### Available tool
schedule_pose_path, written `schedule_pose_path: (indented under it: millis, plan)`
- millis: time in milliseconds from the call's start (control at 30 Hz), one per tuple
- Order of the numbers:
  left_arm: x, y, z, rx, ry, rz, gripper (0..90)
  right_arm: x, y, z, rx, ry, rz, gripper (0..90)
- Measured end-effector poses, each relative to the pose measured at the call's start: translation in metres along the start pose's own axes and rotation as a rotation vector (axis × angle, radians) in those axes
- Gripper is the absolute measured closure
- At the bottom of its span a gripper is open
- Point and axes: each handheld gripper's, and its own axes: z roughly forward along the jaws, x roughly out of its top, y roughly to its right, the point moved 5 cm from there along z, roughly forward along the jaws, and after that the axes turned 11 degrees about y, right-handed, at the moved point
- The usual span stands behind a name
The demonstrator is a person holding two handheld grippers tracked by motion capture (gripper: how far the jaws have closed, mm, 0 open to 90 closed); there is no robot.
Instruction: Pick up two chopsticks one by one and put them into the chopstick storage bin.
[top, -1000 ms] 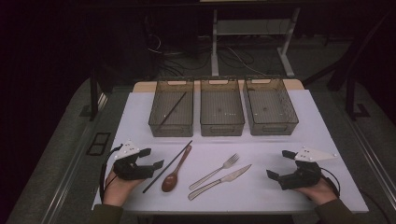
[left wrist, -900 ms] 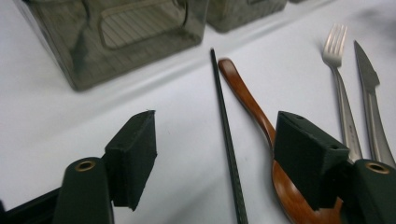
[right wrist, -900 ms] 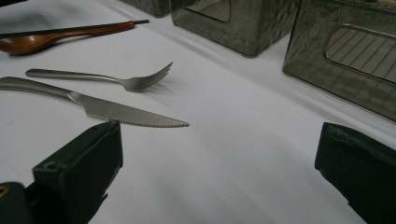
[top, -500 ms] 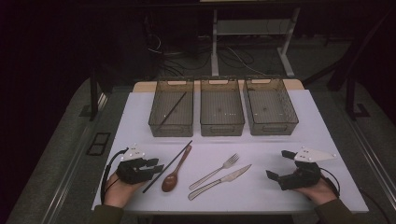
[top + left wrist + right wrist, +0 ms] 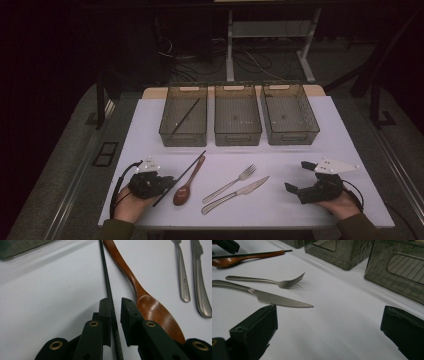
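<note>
Now your left gripper (image 5: 115, 305) has just been closing around the black chopstick (image 5: 108, 285) beside the wooden spoon (image 5: 152, 315); your right gripper (image 5: 329, 322) rests spread wide.

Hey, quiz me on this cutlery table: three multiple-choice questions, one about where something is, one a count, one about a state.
1. Which bin has a chopstick in it?
A. left bin
B. middle bin
C. right bin

2. How many bins stand on the table?
A. two
B. three
C. four

3. The fingers of the right gripper are:
A. shut on the knife
B. shut on the fork
C. wide open, holding nothing

Answers:
1 A: a dark stick lies slantwise in the left bin.
2 B: left bin, middle bin and right bin stand in a row.
3 C: only bare table lies between the fingers.
</note>
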Motion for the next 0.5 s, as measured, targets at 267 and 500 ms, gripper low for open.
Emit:
schedule_pose_path:
  millis: [267, 500]
  plan:
    - [-0.0028, -0.0003, 0.0022, 0.007, -0.025, 0.005, 79.4, 0.0000, 0.0001, -0.0002, 0.000, -0.001, 0.004, 0.2]
    - [-0.0040, -0.0008, 0.0029, 0.019, -0.037, 0.012, 81.3, 0.0001, 0.0003, -0.0004, 0.000, -0.001, 0.004, 0.2]
